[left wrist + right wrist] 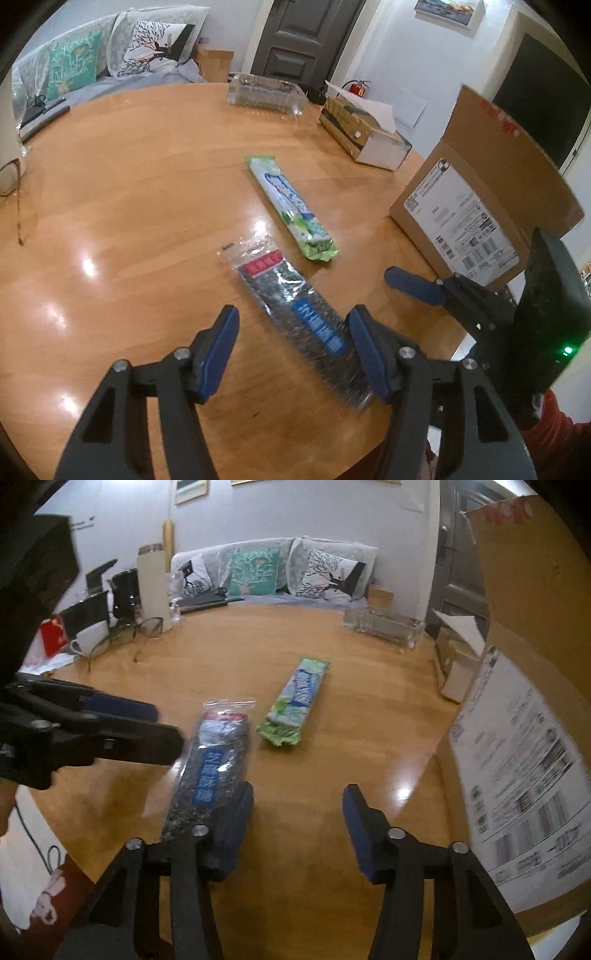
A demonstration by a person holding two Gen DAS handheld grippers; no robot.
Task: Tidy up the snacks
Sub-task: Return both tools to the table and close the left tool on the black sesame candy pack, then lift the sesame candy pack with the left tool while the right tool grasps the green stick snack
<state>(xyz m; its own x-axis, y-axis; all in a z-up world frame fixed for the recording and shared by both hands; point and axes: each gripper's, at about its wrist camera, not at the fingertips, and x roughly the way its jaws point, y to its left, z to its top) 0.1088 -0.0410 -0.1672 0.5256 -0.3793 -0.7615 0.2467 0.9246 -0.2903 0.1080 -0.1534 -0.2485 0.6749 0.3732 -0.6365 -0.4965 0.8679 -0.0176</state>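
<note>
A dark snack packet with a blue label (295, 310) lies on the round wooden table (129, 206); it also shows in the right wrist view (210, 771). A green and blue snack packet (291, 206) lies just beyond it, also in the right wrist view (295, 705). My left gripper (291, 343) is open, low over the near end of the dark packet, which lies close to its right finger. My right gripper (299, 819) is open and empty, just right of the dark packet. An open cardboard box (476, 206) stands at the right, also in the right wrist view (517, 738).
A clear plastic tray (266, 94) and a tissue box (362, 133) stand at the table's far edge. Glasses (136, 631), a white cup (90, 637) and a tall cylinder (153, 587) stand at the left. A sofa with cushions lies beyond.
</note>
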